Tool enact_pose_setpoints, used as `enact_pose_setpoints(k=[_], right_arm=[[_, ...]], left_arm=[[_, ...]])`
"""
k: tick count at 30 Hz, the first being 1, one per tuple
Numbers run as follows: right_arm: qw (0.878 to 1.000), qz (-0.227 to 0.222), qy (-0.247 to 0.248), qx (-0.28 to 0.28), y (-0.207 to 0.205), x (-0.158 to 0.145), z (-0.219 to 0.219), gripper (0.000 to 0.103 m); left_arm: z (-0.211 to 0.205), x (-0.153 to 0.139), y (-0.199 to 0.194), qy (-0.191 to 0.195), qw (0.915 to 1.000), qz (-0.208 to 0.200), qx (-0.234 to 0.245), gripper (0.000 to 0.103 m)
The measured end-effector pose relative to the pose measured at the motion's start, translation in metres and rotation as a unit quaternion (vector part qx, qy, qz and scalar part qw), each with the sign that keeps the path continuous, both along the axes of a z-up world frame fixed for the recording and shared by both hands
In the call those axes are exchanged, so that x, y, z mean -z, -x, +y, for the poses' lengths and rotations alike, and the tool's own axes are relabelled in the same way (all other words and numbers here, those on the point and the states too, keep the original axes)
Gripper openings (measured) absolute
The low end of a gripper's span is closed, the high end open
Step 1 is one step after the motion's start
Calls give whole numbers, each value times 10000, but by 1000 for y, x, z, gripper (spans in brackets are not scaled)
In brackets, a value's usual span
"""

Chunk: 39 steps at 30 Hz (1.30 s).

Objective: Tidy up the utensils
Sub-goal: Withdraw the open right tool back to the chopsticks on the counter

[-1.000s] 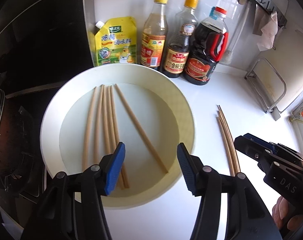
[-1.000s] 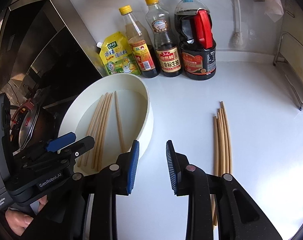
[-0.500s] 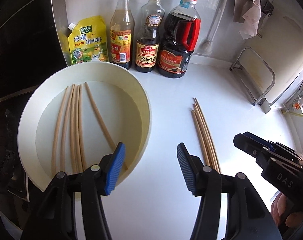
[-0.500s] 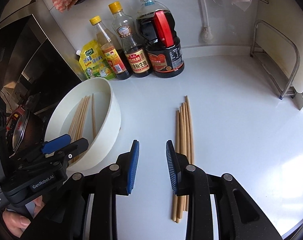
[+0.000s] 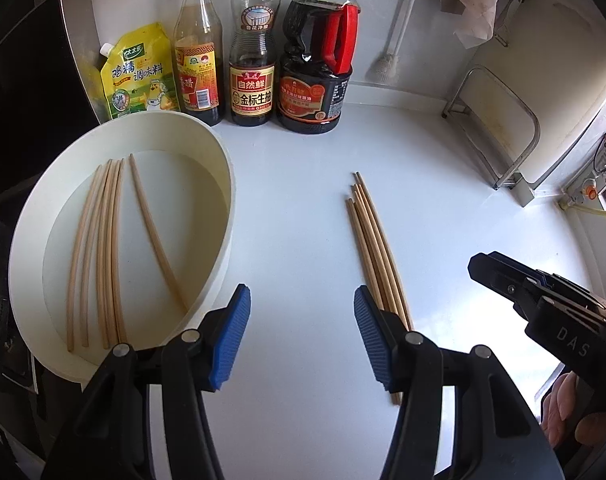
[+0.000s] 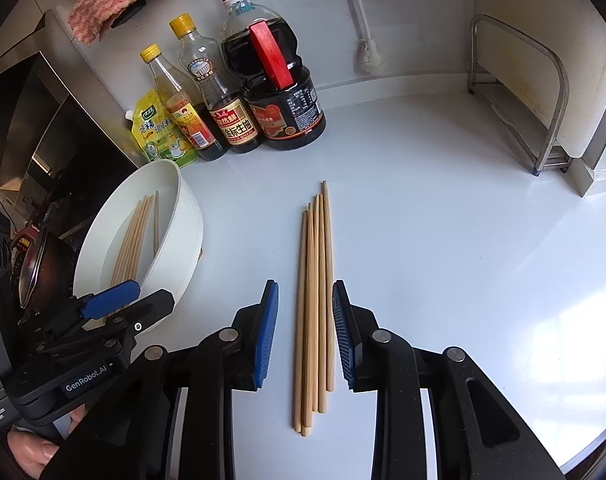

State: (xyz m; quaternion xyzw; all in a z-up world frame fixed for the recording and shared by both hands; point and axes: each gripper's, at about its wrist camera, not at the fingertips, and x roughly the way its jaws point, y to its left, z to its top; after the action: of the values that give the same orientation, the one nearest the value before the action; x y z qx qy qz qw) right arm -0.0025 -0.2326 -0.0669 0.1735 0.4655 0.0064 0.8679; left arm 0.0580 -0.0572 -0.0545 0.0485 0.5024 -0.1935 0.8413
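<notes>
Five loose chopsticks (image 6: 315,304) lie at lower centre of the right wrist view, between the right gripper's (image 6: 305,332) parted blue pads, untouched; the left gripper (image 5: 301,336) hangs open, empty.

free: bare counter (image 6: 443,240) right of chopsticks (image 6: 315,300) | blocked: bowl (image 6: 183,232) left, bottles (image 6: 271,80) behind

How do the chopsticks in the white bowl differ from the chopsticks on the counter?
The chopsticks in the white bowl are loosely spread, one lying apart; the chopsticks on the counter form one tight bundle. The bowl's rim encloses the first; the second lie bare, framed by the right gripper. Both are plain light wood.
</notes>
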Motion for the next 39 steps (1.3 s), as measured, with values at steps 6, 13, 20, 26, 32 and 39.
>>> enact_pose_setpoints(k=[6,13,20,26,32,39], right_arm=[[10000,3,46,-10,2,3,-9,28],[9999,102,20,11,4,13,-16,28],[9999,107,0,6,5,17,-19,28],[9999,108,56,-1,5,19,-21,28],[9998,165,100,-19,1,26,-25,29],[9996,209,131,-128,-3,37,-25,31]], left_arm=[[-11,6,4,-32,10000,47,46,53],[-20,15,8,-66,9999,135,65,53],[-21,20,10,-92,9998,176,14,53],[-19,26,10,-69,9997,223,-71,53],[-19,32,9,-44,9995,254,-155,54],[-15,38,10,-55,9992,272,-281,57]])
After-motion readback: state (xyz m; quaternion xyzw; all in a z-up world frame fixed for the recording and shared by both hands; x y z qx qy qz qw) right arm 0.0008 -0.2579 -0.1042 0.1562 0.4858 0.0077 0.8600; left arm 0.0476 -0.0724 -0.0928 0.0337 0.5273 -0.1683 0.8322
